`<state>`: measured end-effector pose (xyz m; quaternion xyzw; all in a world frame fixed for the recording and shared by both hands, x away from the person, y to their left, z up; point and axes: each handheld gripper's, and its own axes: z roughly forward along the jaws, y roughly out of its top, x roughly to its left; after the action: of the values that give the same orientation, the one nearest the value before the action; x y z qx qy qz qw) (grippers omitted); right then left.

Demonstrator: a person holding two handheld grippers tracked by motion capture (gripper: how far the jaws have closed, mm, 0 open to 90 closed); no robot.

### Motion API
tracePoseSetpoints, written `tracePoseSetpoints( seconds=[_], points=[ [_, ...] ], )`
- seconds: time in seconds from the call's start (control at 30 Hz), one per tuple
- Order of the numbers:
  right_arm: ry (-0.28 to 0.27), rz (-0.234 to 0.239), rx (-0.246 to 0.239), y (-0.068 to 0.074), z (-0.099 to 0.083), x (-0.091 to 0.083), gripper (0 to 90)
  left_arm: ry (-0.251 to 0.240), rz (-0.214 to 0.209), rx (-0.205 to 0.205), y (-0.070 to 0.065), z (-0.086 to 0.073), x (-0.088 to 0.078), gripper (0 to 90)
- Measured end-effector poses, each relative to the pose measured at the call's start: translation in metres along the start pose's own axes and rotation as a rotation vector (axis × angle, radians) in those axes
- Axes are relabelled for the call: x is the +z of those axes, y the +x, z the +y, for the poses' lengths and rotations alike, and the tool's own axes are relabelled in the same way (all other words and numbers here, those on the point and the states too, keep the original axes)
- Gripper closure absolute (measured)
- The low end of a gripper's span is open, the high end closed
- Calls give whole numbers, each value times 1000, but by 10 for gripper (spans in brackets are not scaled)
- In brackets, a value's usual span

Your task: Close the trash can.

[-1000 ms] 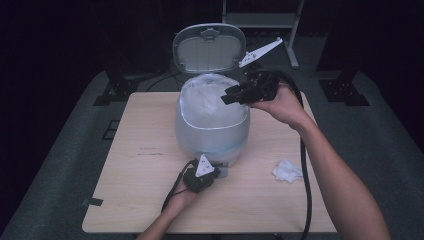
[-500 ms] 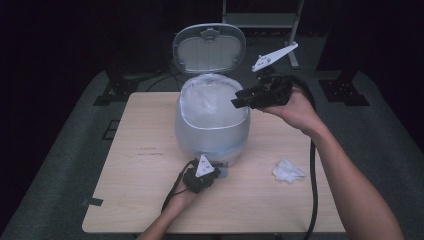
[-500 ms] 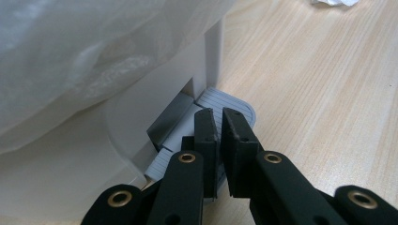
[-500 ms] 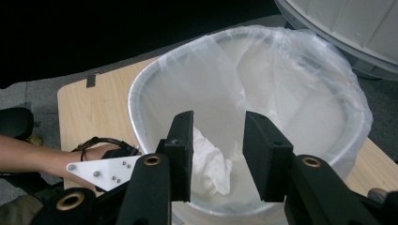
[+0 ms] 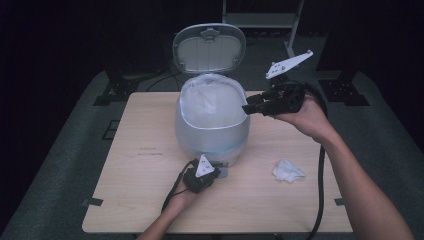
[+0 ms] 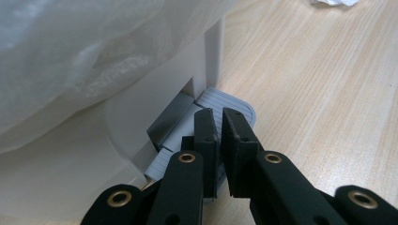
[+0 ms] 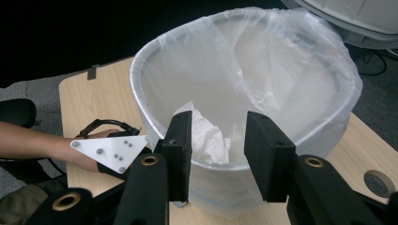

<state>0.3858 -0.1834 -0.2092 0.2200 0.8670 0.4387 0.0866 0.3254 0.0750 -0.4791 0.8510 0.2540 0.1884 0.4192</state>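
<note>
a: so, where is the bin (image 5: 212, 127) sitting?

b: near the middle of the wooden desk (image 5: 140, 165), with its lid (image 5: 209, 48) standing upright behind the rim. a clear plastic liner (image 7: 281, 61) is folded over that rim, and a crumpled white tissue (image 7: 206, 136) lies inside.

a: and the left gripper (image 5: 200, 178)?

b: low at the bin's front, at its base. in the left gripper view its jaws are drawn nearly together with nothing between them, their tips resting on the ridged grey pedal (image 6: 234, 105) that sticks out from the bin's foot.

a: the right gripper (image 5: 260, 105)?

b: held in the air just beside the bin's right rim, pointing at it. its jaws stand apart and empty; they have just been opening a little. in the right gripper view the tissue in the bin shows between them, well beyond the tips.

a: anything else on the desk?

b: a second crumpled tissue (image 5: 287, 170), lying to the right of the bin, apart from both hands.
</note>
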Motion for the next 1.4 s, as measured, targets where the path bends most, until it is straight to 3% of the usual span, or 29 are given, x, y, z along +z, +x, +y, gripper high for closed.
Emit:
tracePoseSetpoints(
  seconds=[0.87, 1.4],
  points=[
    [-18, -13, 22, -2, -37, -24, 600, -4, 6, -12, 0, -1, -1, 829],
    [-21, -24, 36, -7, -61, -27, 589, -10, 3, -15, 0, -1, 0, 829]
  ],
)
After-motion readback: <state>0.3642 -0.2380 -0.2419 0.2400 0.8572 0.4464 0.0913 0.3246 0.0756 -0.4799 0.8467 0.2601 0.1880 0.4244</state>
